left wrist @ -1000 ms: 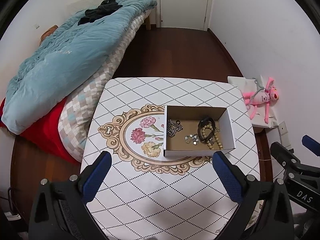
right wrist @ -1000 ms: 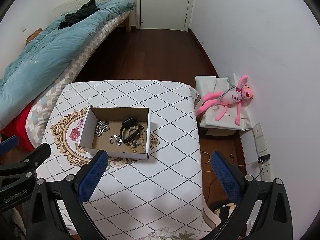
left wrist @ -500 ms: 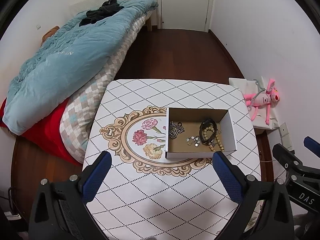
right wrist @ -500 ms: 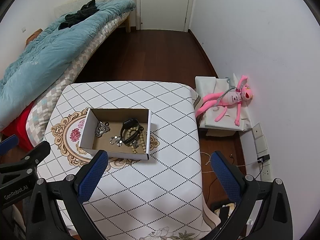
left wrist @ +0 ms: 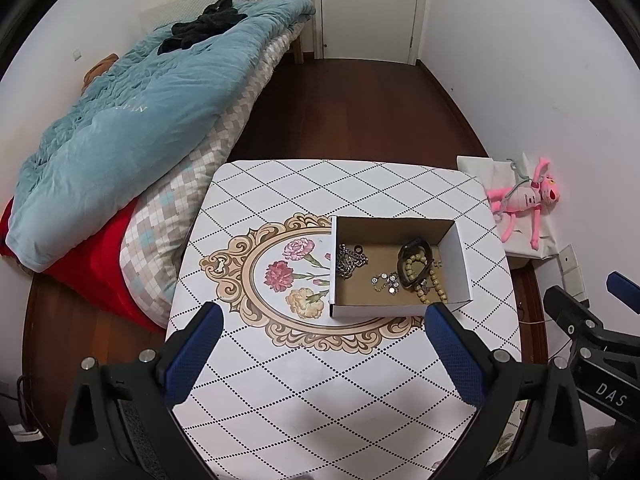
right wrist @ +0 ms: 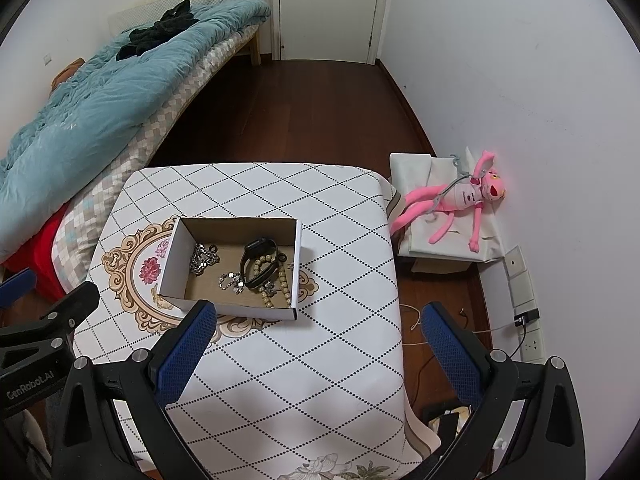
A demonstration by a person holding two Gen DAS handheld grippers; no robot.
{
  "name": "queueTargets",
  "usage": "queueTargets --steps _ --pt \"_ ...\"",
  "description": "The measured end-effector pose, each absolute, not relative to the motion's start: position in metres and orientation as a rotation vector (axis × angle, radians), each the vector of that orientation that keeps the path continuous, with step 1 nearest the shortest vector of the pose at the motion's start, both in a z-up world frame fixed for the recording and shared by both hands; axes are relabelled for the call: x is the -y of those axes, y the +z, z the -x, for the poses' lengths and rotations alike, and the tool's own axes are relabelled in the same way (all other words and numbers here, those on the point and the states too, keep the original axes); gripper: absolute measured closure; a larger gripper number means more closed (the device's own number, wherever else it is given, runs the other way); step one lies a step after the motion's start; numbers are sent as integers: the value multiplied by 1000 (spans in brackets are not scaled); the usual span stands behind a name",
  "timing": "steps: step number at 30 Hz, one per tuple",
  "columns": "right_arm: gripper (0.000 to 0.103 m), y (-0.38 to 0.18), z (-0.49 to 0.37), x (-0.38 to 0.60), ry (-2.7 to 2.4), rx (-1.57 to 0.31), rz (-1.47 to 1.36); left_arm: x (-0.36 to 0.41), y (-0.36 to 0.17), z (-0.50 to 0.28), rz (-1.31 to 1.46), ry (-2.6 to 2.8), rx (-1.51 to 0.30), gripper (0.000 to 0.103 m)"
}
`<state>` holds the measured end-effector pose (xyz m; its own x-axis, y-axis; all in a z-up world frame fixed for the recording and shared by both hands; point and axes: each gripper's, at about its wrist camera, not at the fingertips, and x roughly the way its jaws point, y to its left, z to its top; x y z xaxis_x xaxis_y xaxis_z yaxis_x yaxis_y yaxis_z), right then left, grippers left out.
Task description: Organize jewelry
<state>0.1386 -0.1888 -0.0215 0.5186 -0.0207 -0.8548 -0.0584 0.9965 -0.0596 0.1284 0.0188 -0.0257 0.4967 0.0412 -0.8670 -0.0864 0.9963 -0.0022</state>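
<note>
Since a second ago you have drawn both grippers back and up a little: the cardboard box (left wrist: 400, 306) now sits slightly farther from the fingers in the left view, and nothing inside it has shifted. At the far left lies the bed (left wrist: 120, 132) under its blue quilt, touching the table's (left wrist: 320, 380) left edge. Your left gripper (left wrist: 320, 344) hangs above the near tabletop, jaws spread wide, holding nothing. Beyond it, the box rests on the flowered medallion's right side, and in it, left to right, lie a silver chain (left wrist: 349, 261), a small crystal piece (left wrist: 385, 283), a black watch (left wrist: 415, 257) and a beaded bracelet (left wrist: 429, 285). Your right gripper (right wrist: 316, 342) is likewise wide and empty, over the table's near right corner. At the far right, a pink plush toy (right wrist: 452, 204) lies by the wall.
</note>
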Motion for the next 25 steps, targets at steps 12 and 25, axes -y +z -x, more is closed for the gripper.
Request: queueTargets --steps 12,25 --pt "0 -22 -139 190 11 -1024 89 -14 -23 -127 45 75 -1049 0" --pt "0 -22 -139 191 8 -1023 86 -13 -20 -125 48 78 -1037 0"
